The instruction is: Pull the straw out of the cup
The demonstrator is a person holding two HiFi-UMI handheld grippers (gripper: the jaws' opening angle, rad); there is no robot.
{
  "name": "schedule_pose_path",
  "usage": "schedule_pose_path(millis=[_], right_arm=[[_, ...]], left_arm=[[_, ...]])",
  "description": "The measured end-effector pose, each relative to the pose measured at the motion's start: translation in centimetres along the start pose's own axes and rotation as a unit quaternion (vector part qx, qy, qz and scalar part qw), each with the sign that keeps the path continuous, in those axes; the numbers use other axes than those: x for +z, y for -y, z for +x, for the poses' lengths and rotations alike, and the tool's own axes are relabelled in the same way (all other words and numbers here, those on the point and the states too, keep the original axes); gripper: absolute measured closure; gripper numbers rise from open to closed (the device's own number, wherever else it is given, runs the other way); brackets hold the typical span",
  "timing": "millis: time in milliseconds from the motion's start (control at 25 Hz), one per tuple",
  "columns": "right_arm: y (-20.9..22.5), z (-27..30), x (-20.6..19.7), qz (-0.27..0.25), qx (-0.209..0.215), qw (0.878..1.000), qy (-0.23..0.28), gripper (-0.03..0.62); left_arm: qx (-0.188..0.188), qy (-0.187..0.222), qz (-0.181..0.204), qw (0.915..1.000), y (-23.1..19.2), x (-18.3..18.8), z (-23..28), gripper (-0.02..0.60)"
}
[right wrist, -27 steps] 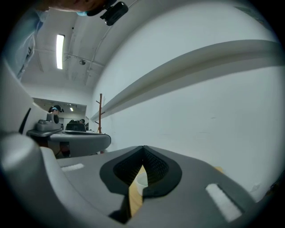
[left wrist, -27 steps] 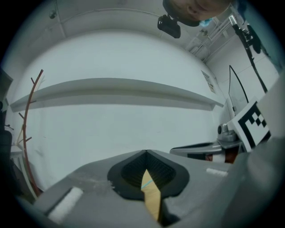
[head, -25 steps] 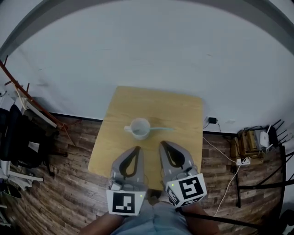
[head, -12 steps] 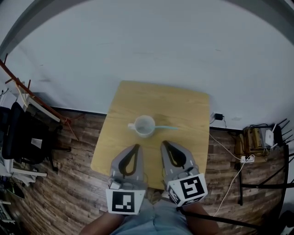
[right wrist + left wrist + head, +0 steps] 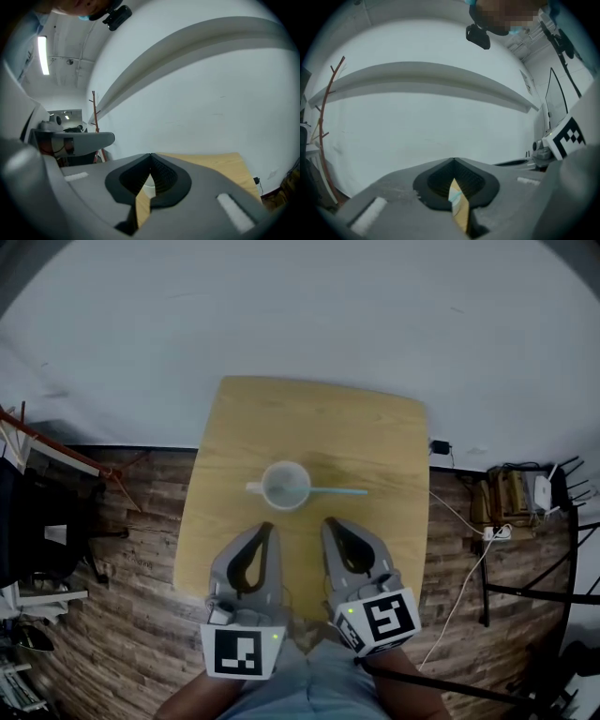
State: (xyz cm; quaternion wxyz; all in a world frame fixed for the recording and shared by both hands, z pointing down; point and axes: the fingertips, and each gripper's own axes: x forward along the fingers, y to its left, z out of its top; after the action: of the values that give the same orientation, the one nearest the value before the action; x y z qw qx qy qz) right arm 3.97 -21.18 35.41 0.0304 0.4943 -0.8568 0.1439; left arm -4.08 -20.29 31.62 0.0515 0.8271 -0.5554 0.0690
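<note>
We hold the grey left gripper point(image 5: 265, 527) and grey right gripper point(image 5: 330, 521) closed, empty, above the light wooden table point(image 5: 375, 427). The thin blue straw point(image 5: 339, 490) leans rightward out of the white round cup point(image 5: 284, 486), beyond them.

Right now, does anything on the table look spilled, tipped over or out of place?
Nothing stands out. The white cup stands upright near the middle of the wooden table, with the pale blue straw sticking out over its rim to the right. No spill shows. The left gripper and right gripper are shut and empty, short of the cup.
</note>
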Motion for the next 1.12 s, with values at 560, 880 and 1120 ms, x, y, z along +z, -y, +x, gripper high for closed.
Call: schedule_pose_path(millis=[560,880,1120], right_arm=[[3.8,5.2,-7.9,0.084,-0.064,0.993,-0.06,0.586],[5.0,5.9,-9.8,0.11,-0.083,0.988,-0.065,0.586],[4.4,6.7,-9.6,0.12,-0.046,0.99,-0.061,0.456]], left_arm=[[-0.041,-0.099,-0.035,0.9937,-3.2,-7.8,5.5,0.563],[-0.054,-0.125,-0.047,0.9895,-3.4,-10.3,7.1,0.563],[-0.056,-0.135,-0.052,0.9878,-3.3,-10.8,7.9,0.563]])
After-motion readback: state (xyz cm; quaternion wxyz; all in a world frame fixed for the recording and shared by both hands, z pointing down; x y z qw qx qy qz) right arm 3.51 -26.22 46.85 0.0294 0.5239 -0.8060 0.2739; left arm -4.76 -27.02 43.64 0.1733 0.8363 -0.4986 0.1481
